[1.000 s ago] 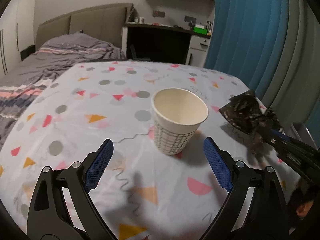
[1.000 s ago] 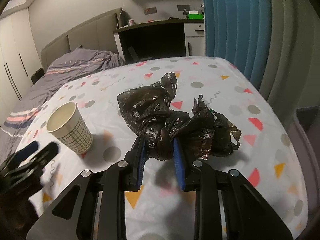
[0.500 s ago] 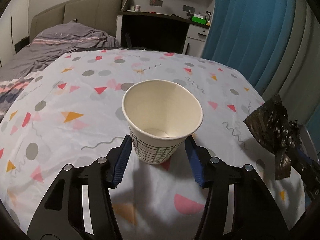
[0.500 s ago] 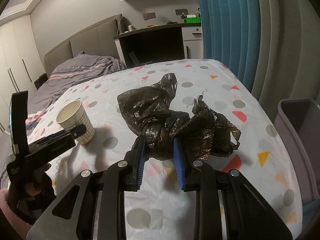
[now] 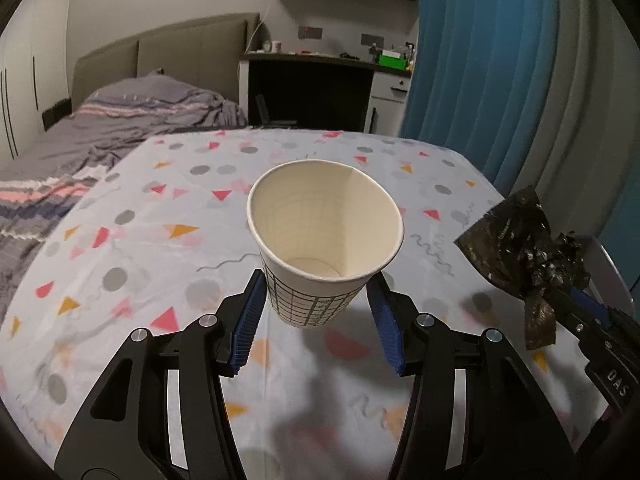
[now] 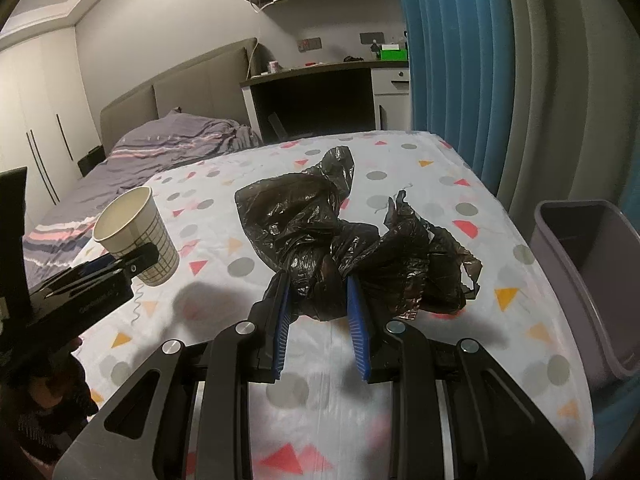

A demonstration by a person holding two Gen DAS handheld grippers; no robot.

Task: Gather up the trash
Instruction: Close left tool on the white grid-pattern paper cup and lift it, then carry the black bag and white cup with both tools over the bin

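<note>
Now we are holding trash in both grippers above the patterned table.

We are clamping the left gripper (image 5: pixel 316 316) on a paper cup (image 5: pixel 324 240), blue pads pressing its gridded lower wall on either side; the cup is sitting upright, mouth open, its base clear of the tablecloth (image 5: pixel 120 280). We are pinching a crumpled black plastic bag (image 6: pixel 348 240) in the right gripper (image 6: pixel 318 320), jaws close together on the bag's gathered middle, loose ends spreading past the pads. A grey bin (image 6: pixel 580 264) is standing off the table's right edge, beside the blue curtain (image 6: pixel 448 60).
</note>
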